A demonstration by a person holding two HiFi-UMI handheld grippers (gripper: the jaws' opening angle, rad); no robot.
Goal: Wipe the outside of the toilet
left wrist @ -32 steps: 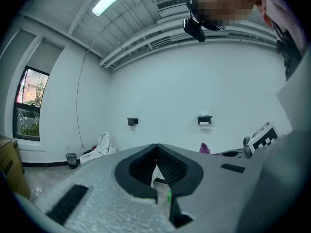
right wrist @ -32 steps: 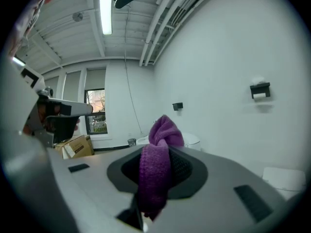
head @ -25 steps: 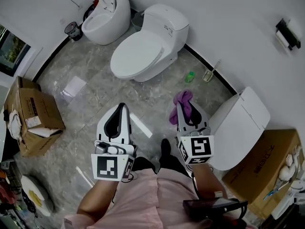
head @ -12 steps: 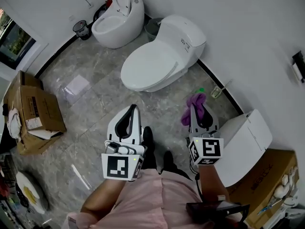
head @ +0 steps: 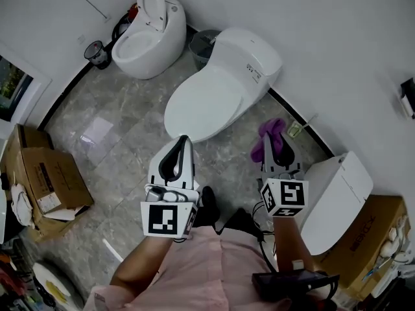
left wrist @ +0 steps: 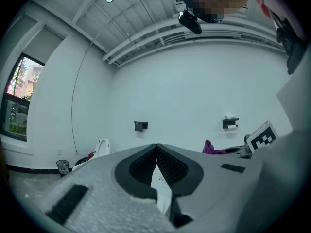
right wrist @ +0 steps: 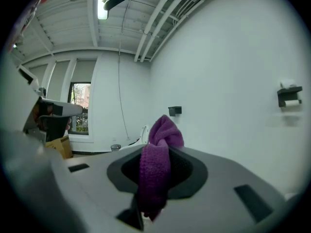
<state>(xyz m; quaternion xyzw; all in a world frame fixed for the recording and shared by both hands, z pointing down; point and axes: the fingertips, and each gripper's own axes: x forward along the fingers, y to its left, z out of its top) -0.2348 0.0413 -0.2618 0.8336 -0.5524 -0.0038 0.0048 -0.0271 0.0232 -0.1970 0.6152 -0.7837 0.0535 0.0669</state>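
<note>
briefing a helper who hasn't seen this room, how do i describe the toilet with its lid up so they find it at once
Three white toilets line the white wall. Take the far-left one, beside the small black bin. It is the rounded, egg-shaped ceramic toilet, the only one with its lid raised; the other two are shut.

You're in a bare, white-walled bathroom-like room: a closed toilet (head: pixel 214 96), an open-lidded toilet (head: pixel 146 34) and a third toilet (head: pixel 331 196) stand on grey tiled floor (head: pixel 123 128), with a cardboard box (head: pixel 48 180) nearby.
</note>
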